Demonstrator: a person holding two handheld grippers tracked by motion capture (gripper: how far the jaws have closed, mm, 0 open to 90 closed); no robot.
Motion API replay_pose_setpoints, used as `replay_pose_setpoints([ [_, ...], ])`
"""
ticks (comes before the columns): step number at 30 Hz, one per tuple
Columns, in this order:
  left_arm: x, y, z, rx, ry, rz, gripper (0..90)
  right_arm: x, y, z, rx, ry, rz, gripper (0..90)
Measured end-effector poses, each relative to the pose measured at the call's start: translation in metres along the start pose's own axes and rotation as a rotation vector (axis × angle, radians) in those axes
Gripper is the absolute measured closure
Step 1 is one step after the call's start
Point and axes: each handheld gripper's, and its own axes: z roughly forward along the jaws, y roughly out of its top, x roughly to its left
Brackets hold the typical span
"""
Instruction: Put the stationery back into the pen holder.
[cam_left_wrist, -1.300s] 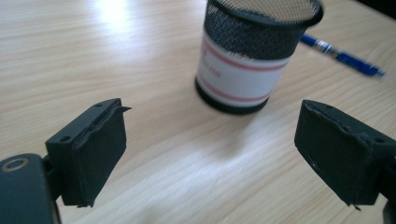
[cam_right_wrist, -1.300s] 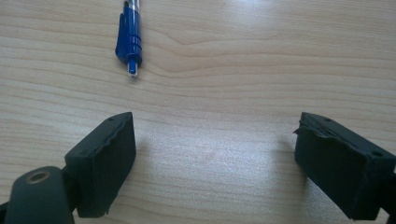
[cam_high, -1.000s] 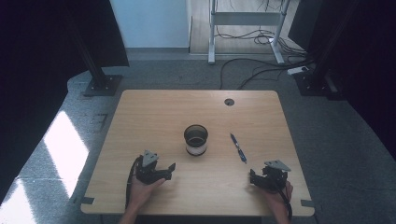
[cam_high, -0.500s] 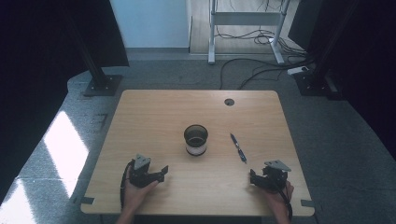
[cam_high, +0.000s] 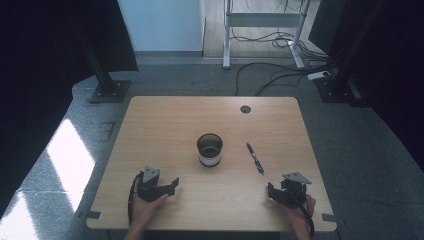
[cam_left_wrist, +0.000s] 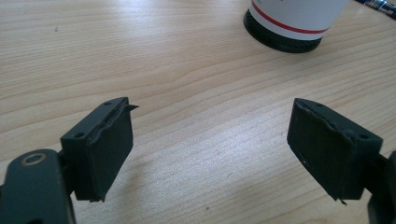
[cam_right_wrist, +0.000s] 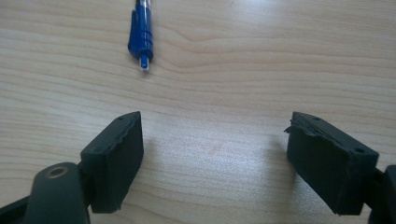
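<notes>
Near edge of the pale wooden desk (cam_high: 165, 125): we see the left claw (cam_high: 173, 184) and right claw (cam_high: 271, 191) low, jaws spread, empty. Beyond lie the blue ballpoint pen (cam_high: 255, 158) and black-rimmed white cup (cam_high: 210, 150). We judge a hasty pinch could roll the pen. The left gripper view alone reveals the cup's red stripe.

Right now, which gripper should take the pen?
Right. The pen lies right of the cup, nearer the open right gripper; the left gripper would probably have to pass the cup.
</notes>
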Motion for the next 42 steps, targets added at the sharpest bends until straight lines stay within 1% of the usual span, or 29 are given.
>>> replay_pose_setpoints([
  [4, -0.001, -0.001, 0.003, 0.014, 0.002, 0.008, 14.8, 0.0, 0.004, -0.007, -0.034, 0.009, 0.009, 19.3],
  [8, -0.003, -0.001, 0.004, 0.017, -0.002, 0.016, 15.0, 0.005, 0.009, -0.014, -0.062, 0.025, 0.0, 20.3],
  [11, -0.007, 0.0, 0.005, 0.022, 0.019, 0.054, 15.0, 0.009, 0.013, -0.017, -0.077, 0.042, -0.007, 23.4],
  [13, -0.009, 0.003, 0.005, 0.016, 0.028, 0.057, 14.7, 0.011, 0.016, -0.017, -0.082, 0.051, -0.019, 25.0],
  [14, -0.009, 0.004, 0.005, 0.014, 0.032, 0.061, 14.7, 0.012, 0.018, -0.016, -0.085, 0.054, -0.02, 25.6],
  [17, -0.01, 0.005, 0.006, 0.012, 0.015, 0.06, 14.8, 0.017, 0.024, -0.013, -0.093, 0.062, -0.035, 29.1],
  [21, -0.009, 0.006, 0.006, 0.017, -0.004, 0.05, 14.9, 0.024, 0.035, -0.005, -0.087, 0.073, -0.051, 29.6],
  [24, -0.008, 0.007, 0.005, 0.012, -0.019, 0.038, 15.2, 0.027, 0.044, 0.0, -0.088, 0.076, -0.049, 30.8],
  [27, -0.01, 0.009, 0.005, 0.007, -0.024, 0.043, 15.2, 0.032, 0.055, 0.005, -0.092, 0.072, -0.06, 32.2],
  [31, -0.01, 0.009, 0.005, 0.011, -0.037, 0.043, 15.2, 0.036, 0.069, 0.01, -0.094, 0.069, -0.054, 31.8],
  [33, -0.01, 0.008, 0.005, 0.011, -0.041, 0.041, 15.2, 0.037, 0.074, 0.011, -0.092, 0.066, -0.058, 32.3],
  [36, -0.012, 0.008, 0.004, 0.007, -0.057, 0.047, 15.2, 0.037, 0.079, 0.014, -0.09, 0.075, -0.055, 33.3],
  [40, -0.014, 0.008, 0.002, 0.003, -0.056, 0.048, 15.0, 0.039, 0.084, 0.019, -0.078, 0.081, -0.046, 36.2],
  [42, -0.015, 0.008, 0.002, 0.003, -0.049, 0.045, 14.7, 0.04, 0.087, 0.02, -0.075, 0.081, -0.055, 38.6],
])
